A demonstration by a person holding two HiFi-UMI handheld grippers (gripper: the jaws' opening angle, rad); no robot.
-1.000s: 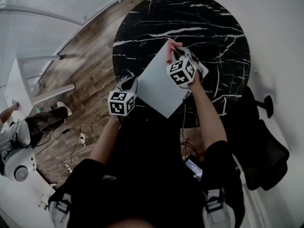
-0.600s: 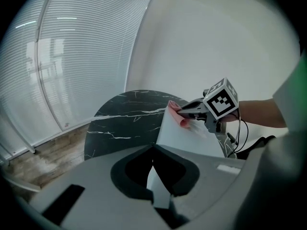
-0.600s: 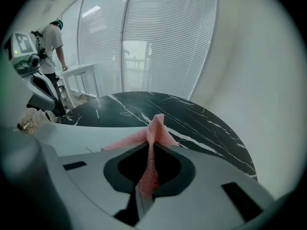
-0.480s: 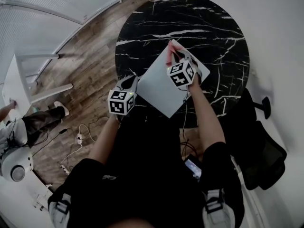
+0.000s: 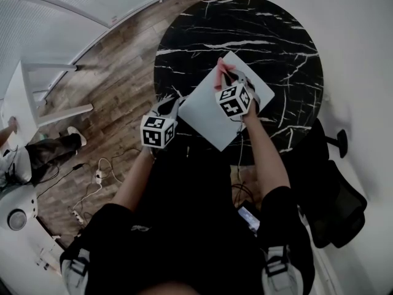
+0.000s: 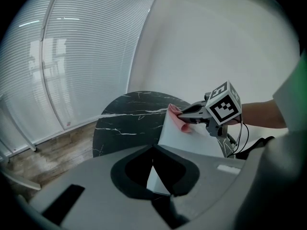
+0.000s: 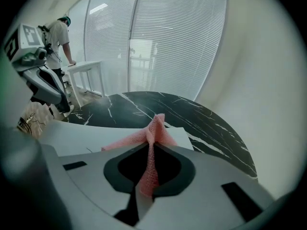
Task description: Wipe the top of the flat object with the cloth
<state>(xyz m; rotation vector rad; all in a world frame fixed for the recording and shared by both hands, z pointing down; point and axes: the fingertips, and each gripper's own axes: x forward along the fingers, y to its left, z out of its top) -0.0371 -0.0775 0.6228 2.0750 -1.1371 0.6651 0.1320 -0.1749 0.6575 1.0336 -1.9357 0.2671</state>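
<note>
- The right gripper (image 5: 225, 78) has its jaws clamped on the crumpled pink mesh cloth (image 7: 154, 131). The cloth rests on the flat white rectangular panel (image 5: 206, 112), near the panel's far edge.
- The left gripper (image 5: 174, 104) has its jaws clenched on the panel's near-left corner.
- The panel lies flat on the round black marble table (image 5: 264, 29), at its near side.

A: Cloth (image 7: 152, 131)?
B: Pink, finely textured weave.
A: And the board (image 5: 206, 112)?
B: Plain pale grey-white.
A: Counter (image 5: 258, 29)?
B: Black, veined in white like marble.
A: Floor (image 5: 116, 72)?
B: Brown wood grain, laid in planks.
A: Left tool (image 6: 156, 176) and right tool (image 7: 148, 171)?
B: Grey both; white cubes, black square markers.
A: Blinds (image 6: 72, 56)?
B: White, thin horizontal slats.
A: Chair (image 5: 334, 195)?
B: Black.
</note>
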